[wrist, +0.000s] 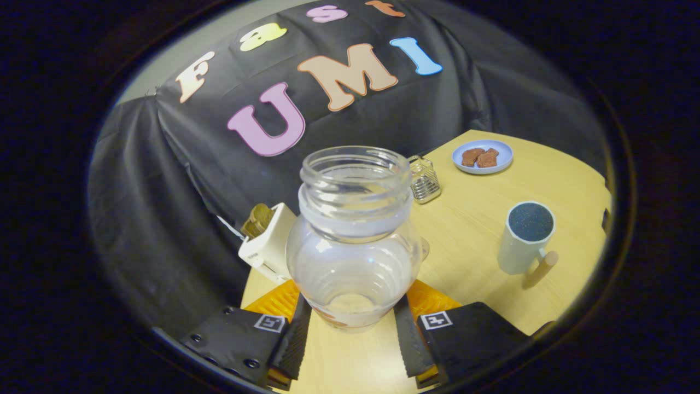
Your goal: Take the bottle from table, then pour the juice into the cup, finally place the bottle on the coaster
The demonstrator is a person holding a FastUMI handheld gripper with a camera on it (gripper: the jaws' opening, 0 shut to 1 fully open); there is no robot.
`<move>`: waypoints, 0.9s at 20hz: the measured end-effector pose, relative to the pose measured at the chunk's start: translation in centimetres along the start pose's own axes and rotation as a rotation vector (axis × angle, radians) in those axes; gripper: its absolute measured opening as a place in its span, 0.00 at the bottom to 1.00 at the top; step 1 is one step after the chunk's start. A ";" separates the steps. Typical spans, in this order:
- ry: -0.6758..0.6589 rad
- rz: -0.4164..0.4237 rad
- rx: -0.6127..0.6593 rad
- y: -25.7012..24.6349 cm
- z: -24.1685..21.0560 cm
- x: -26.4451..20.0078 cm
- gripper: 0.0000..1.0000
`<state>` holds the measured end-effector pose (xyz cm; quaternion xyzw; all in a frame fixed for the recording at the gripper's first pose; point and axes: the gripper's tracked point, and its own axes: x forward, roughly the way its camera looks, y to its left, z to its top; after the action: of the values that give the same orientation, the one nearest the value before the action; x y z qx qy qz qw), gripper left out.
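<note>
Bottle (354, 241) sits gripped between our fingers (353, 334), both pressing its base, open mouth tilted up, seemingly lifted over the counter (481, 230). It looks nearly empty, so we judge pouring done. The cup (526, 236) stands beside the bottle, holding something dark. Setting it on a coaster remains; we cannot pick one out.

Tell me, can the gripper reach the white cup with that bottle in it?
Probably yes. The gripper is shut on the bottle, and bare table lies between it and the cup, off to the bottle's side.
</note>
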<state>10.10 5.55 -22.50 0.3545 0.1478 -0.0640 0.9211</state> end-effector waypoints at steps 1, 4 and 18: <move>-0.006 0.016 0.036 0.0 0.6 0.0 0.74; -0.029 0.056 0.141 -0.3 2.4 -0.2 0.74; 0.023 0.063 0.500 -4.9 4.0 2.0 0.74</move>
<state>11.83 -0.78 -23.43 0.5766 0.1267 -0.0660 0.8044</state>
